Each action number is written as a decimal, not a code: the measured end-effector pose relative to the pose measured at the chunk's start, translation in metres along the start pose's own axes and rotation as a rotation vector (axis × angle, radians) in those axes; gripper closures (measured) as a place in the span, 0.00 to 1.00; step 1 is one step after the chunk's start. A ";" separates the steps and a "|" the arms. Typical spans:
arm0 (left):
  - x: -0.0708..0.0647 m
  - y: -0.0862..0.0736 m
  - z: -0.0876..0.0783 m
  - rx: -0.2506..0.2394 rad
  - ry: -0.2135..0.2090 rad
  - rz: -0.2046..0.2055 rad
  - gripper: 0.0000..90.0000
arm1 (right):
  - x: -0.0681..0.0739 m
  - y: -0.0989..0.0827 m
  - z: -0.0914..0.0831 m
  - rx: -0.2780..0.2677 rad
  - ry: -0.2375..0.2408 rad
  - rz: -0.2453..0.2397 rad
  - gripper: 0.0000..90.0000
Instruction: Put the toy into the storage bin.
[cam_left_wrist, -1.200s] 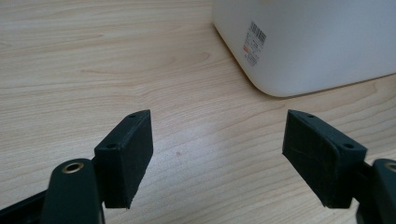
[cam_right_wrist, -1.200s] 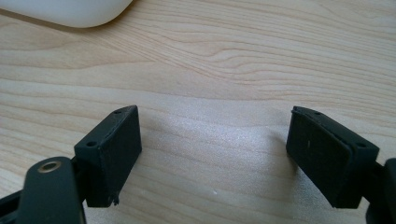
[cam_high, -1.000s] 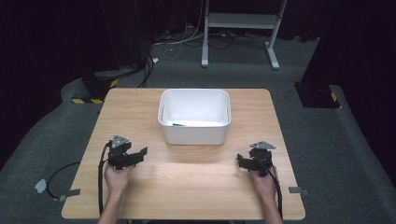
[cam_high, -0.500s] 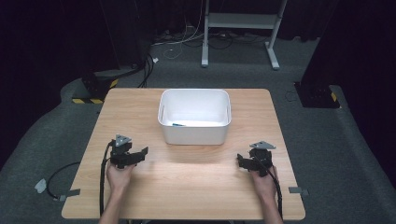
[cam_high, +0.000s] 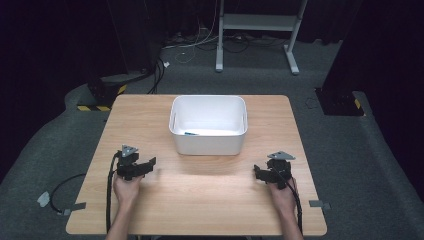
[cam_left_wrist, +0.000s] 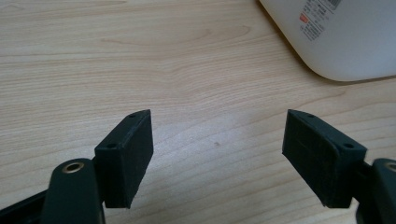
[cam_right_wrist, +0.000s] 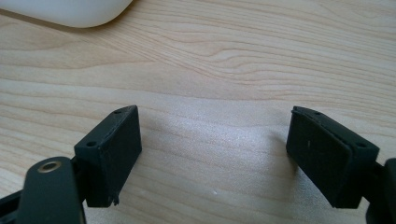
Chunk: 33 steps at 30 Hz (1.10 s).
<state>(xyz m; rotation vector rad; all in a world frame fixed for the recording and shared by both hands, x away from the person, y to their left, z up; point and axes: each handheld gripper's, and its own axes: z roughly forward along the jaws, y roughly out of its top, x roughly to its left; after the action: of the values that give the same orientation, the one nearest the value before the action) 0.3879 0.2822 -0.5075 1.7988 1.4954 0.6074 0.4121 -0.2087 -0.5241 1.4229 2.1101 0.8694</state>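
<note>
Light wood table (cam_high: 200, 200), bare between the two hands. White plastic bin (cam_high: 209, 125) stands ahead of both grippers, between their lines of reach and apart from each; a small blue item (cam_high: 191, 133) lies on its floor, too small to identify. In the left gripper view the bin's rounded corner (cam_left_wrist: 345, 42), bearing a printed label, sits ahead and to the right of the jaws. In the right gripper view its corner (cam_right_wrist: 70, 11) lies ahead and to the left. Left gripper (cam_high: 150, 164): jaws parted wide, nothing between them, bare wood beneath. Right gripper (cam_high: 256, 172): jaws likewise spread, holding nothing. Each rests low over the table in a person's hand.
</note>
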 end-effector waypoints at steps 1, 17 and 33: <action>0.001 0.000 0.001 0.001 0.003 0.000 0.28 | 0.000 0.000 0.000 0.000 0.000 -0.001 0.20; 0.004 -0.002 0.008 0.013 0.047 0.012 0.28 | 0.000 0.000 0.000 -0.001 0.000 -0.003 0.20; 0.008 -0.005 0.018 0.045 0.057 0.003 0.27 | 0.000 0.000 0.000 -0.001 0.000 -0.003 0.20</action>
<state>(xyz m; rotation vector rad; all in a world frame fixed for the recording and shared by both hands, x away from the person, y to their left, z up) 0.3994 0.2868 -0.5237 1.8326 1.5561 0.6359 0.4122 -0.2090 -0.5241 1.4187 2.1116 0.8692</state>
